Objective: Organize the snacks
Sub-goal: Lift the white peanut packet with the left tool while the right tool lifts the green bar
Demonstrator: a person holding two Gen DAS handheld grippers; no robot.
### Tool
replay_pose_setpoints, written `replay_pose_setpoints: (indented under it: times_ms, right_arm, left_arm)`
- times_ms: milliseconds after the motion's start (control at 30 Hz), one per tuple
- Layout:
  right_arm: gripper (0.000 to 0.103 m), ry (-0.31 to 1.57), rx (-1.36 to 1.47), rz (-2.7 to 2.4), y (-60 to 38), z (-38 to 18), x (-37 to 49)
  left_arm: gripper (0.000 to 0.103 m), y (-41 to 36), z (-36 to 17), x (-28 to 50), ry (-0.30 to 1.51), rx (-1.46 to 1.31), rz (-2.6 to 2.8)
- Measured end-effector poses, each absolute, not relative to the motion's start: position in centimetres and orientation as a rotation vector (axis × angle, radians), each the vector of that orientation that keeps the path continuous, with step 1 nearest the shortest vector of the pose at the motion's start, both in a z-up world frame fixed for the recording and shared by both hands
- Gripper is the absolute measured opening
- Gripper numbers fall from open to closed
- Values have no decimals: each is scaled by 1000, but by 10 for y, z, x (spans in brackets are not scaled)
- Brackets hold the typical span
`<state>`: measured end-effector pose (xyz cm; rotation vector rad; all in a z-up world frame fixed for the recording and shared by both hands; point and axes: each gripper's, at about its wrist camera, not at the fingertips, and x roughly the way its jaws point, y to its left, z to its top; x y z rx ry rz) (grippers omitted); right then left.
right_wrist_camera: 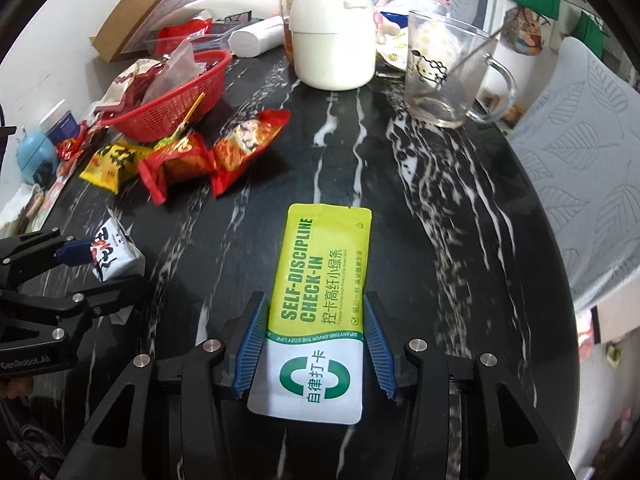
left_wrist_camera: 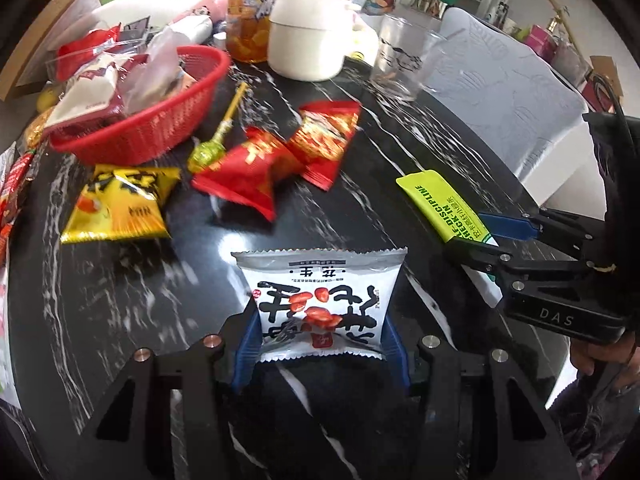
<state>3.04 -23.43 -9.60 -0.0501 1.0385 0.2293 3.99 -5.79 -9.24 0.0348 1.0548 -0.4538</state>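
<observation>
My left gripper (left_wrist_camera: 320,320) is shut on a white peanut packet (left_wrist_camera: 320,292), blue pads pressing both its sides. To its right, my right gripper (left_wrist_camera: 468,232) holds a yellow-green sachet (left_wrist_camera: 440,204). In the right wrist view the right gripper (right_wrist_camera: 316,304) is shut on that sachet (right_wrist_camera: 320,280), and the left gripper (right_wrist_camera: 108,268) carries the white packet (right_wrist_camera: 116,256) at the left. A red basket (left_wrist_camera: 140,136) (right_wrist_camera: 180,104) with several snacks stands at the back left. A yellow packet (left_wrist_camera: 120,204), two red packets (left_wrist_camera: 248,172) (left_wrist_camera: 324,136) and a green lollipop (left_wrist_camera: 208,152) lie loose on the black marble table (left_wrist_camera: 360,200).
A white kettle (right_wrist_camera: 332,40) and a glass mug (right_wrist_camera: 444,76) stand at the back of the table. A jar of yellow fruit (left_wrist_camera: 248,20) is behind the basket. A chair with a grey leaf-pattern cover (right_wrist_camera: 580,184) stands past the right edge. A cardboard box (right_wrist_camera: 148,12) lies at far left.
</observation>
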Motion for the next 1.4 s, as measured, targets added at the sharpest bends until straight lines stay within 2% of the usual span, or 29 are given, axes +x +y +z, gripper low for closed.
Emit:
replay_pose_setpoints:
  times_ms: [600, 767, 867, 933, 967, 1000, 1400]
  right_arm:
    - [51, 1065, -67, 236, -235, -91, -12]
    - [63, 1062, -61, 224, -233, -92, -8]
    - [63, 1047, -86, 207, -230, -93, -6]
    - [62, 1038, -106, 203, -227, -94, -7]
    - [52, 1031, -109, 212, -226, -94, -8]
    - [48, 1024, -113, 216, -225, -93, -9]
    - [43, 1016, -12, 230, -239, -88, -12]
  left_arm:
    - [52, -72, -92, 16, 1061, 98, -464]
    - [52, -75, -94, 20, 1052, 102, -447]
    - [52, -72, -94, 19, 1046, 85, -446]
    - [52, -71, -95, 20, 1040, 78, -446]
    - [52, -71, -95, 19, 1039, 76, -445]
    - [52, -70, -95, 19, 1038, 78, -440]
    - [49, -66, -89, 12, 1054, 53, -435]
